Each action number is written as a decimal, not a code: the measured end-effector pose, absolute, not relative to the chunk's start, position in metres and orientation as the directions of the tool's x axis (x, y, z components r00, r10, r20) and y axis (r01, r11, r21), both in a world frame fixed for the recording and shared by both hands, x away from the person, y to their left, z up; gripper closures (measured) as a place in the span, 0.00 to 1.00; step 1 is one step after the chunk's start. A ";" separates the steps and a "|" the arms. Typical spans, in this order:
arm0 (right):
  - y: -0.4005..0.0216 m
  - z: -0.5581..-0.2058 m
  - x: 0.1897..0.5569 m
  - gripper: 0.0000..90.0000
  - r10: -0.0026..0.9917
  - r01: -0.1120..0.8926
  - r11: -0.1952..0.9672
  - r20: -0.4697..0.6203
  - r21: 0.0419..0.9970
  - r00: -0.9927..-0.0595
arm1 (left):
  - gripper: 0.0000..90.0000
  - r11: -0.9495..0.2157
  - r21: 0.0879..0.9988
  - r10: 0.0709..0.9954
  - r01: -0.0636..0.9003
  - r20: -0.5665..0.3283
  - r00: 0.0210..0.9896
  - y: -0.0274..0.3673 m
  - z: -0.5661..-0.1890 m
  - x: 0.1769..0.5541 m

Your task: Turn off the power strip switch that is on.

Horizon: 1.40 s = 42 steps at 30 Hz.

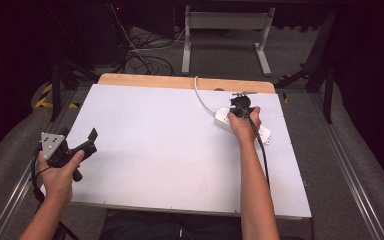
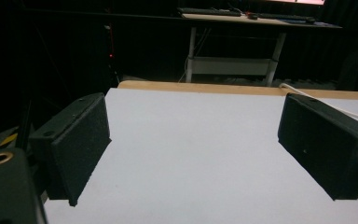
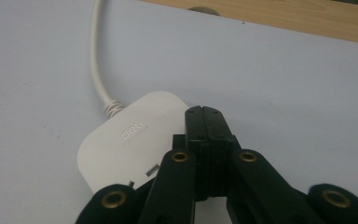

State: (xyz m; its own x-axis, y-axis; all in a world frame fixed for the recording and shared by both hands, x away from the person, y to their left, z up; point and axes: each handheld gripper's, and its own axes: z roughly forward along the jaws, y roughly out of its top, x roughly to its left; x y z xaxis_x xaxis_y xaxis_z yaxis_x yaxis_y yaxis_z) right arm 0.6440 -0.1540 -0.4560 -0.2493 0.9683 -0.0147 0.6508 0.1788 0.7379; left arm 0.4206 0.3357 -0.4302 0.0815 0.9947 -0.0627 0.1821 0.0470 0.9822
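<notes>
Over at 2 o'clock on the white surface (image 1: 155, 150) sits a power strip (image 3: 126, 140), long axis running roughly 10 to 4, cord (image 1: 202, 97) trailing off to 12. Right gripper (image 3: 205, 121) is right on top of it, jaws pinched together, gripping nothing I can see. Left gripper (image 2: 193, 149) sits way off at 8, jaws wide.

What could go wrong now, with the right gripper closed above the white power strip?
1. The right gripper is shut and sits over the white power strip; pressing down might make the strip slide on the smooth table.
2. The strip's white cable runs toward the table's far edge; pushing the strip could pull it tight.
3. The left gripper, open, is far off and cannot steady the strip.
</notes>
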 end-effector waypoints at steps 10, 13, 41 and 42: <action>-0.145 -0.461 0.640 1.00 0.972 0.621 0.187 -0.054 0.761 -0.227 | 0.11 0.053 0.981 0.994 0.184 -0.070 0.087 0.336 -0.431 0.420; -0.147 -0.460 0.640 1.00 0.973 0.626 0.177 -0.037 0.759 -0.230 | 0.11 0.055 0.982 0.994 0.183 -0.072 0.088 0.336 -0.430 0.420; -0.149 -0.460 0.642 1.00 0.972 0.630 0.168 -0.020 0.758 -0.235 | 0.12 0.054 0.980 0.993 0.190 -0.073 0.095 0.335 -0.431 0.421; -0.148 -0.460 0.641 1.00 0.971 0.629 0.176 -0.031 0.757 -0.235 | 0.12 0.055 0.980 0.993 0.189 -0.074 0.096 0.335 -0.431 0.421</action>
State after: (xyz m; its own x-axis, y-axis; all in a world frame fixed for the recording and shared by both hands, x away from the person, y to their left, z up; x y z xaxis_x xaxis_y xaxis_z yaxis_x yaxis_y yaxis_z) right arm 0.6414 -0.1478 -0.4597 -0.2351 0.9715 -0.0311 0.6287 0.1764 0.7574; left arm 0.4209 0.3351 -0.4306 0.0956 0.9926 -0.0743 0.1889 0.0552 0.9804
